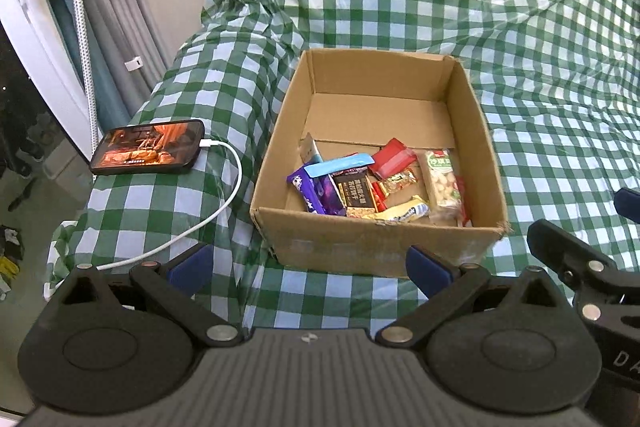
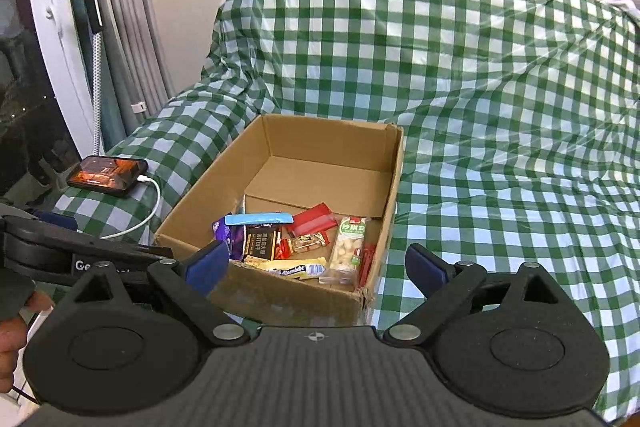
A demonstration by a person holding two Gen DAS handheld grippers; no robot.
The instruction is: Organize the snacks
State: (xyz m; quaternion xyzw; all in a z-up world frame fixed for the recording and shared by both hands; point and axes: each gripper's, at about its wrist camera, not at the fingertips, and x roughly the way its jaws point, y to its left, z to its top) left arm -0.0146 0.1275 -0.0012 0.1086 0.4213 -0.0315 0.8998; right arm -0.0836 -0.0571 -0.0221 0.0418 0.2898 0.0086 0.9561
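An open cardboard box (image 1: 376,243) (image 2: 280,291) sits on a sofa draped in green-and-white checked cloth. Several wrapped snacks lie in its near half: a purple packet (image 1: 316,193) (image 2: 232,237), a light blue bar (image 1: 340,163) (image 2: 260,218), a red wrapper (image 1: 390,157) (image 2: 314,221) and a clear bag of pale puffs (image 1: 442,183) (image 2: 350,247). My left gripper (image 1: 310,267) stands open just in front of the box, nothing between its blue pads. My right gripper (image 2: 316,267) is open too, empty, at the box's near wall.
A phone (image 1: 150,147) (image 2: 107,175) with a lit screen lies on the sofa's left arm, with a white cable (image 1: 216,211) trailing toward me. Grey curtains (image 1: 104,39) and a window frame stand at the far left. The checked cloth (image 2: 500,167) stretches away right of the box.
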